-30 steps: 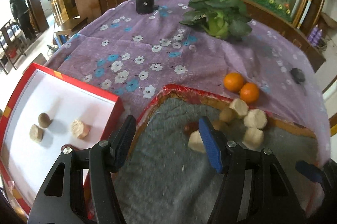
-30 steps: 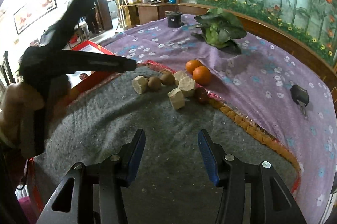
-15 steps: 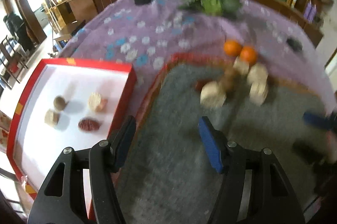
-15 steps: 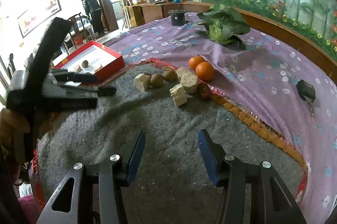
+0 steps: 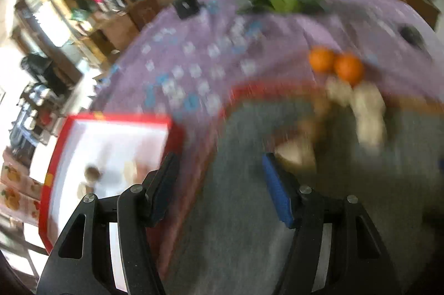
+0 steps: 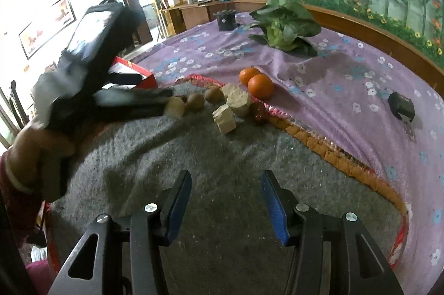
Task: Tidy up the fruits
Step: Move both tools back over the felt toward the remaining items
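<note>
A pile of fruit lies on the grey felt mat: two oranges, several beige chunks, two brown round fruits and a dark red one. My left gripper is held low by a hand, its tips right at the leftmost beige chunk. The left wrist view is blurred. There the left gripper is open and that chunk lies just beyond its right pad, not between the pads. My right gripper stands open over bare mat with nothing in it.
A red box with a white inside sits left of the mat and holds a few fruit pieces. On the purple flowered cloth are a leafy green vegetable, a black round object and a small black device.
My left gripper has swung from the red box's edge toward the fruit pile, rolling and dropping until its tips reach the leftmost beige chunk. The right gripper has stayed put.
</note>
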{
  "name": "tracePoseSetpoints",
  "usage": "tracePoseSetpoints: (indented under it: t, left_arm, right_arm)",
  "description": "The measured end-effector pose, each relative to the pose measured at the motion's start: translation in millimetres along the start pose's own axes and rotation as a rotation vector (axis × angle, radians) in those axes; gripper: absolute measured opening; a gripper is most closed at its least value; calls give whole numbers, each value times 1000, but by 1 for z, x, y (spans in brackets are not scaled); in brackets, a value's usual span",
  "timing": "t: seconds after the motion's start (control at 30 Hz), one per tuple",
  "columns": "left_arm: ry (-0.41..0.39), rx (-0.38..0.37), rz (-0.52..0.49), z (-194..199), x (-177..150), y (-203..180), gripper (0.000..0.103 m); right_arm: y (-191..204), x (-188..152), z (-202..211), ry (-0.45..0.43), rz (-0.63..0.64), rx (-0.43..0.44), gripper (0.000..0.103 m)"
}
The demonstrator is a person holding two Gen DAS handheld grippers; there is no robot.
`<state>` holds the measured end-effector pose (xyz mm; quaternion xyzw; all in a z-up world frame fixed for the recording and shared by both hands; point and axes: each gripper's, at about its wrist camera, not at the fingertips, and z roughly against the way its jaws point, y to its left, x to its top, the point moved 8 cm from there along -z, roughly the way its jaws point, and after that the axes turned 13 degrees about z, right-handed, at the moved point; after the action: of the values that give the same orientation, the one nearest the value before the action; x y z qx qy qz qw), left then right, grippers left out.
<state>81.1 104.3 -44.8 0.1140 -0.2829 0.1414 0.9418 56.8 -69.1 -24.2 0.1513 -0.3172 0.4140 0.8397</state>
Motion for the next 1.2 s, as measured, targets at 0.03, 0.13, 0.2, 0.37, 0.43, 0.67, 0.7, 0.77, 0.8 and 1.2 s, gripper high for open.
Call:
tracePoseSetpoints:
  t: [0.03,0.13,0.2,0.37,0.43,0.67,0.7,0.77,0.8,1.2]
  left_arm:
    - [20,-22,11,2,-9,4,63]
    - [31,-51,48,12,-23,17,63]
    - [5,-80,80,21,-19,19,63]
    - [-64,-85,141,20,26,9,63]
    - [-87,-28,122,13,41,2,63]
    - [-52,82,-43,-9,17,-7,63]
    - [-54,76,-59,-5,9,-5,63]
    - [-40,54,-104,2,-13,-2,63]
    - [-38,44,-93,5,-15,0,63]
    - [-95,88,95,-11,54,1,63]
  right_arm:
    - [1,1,1,-3,0,1,51]
    - [2,3,4,-16,4,9,51]
    - [3,3,5,-19,7,6,51]
    - [2,1,5,-10,1,-5,52]
    - [1,1,6,-11,6,-10,52]
    - [-6,-6,3,13,-3,-22,52]
    - [-7,-6,2,16,-2,-24,52]
    - [-7,-7,1,19,-6,-21,52]
    - [-7,-7,1,19,-6,-17,52]
    - [-6,-9,-3,36,2,-18,52]
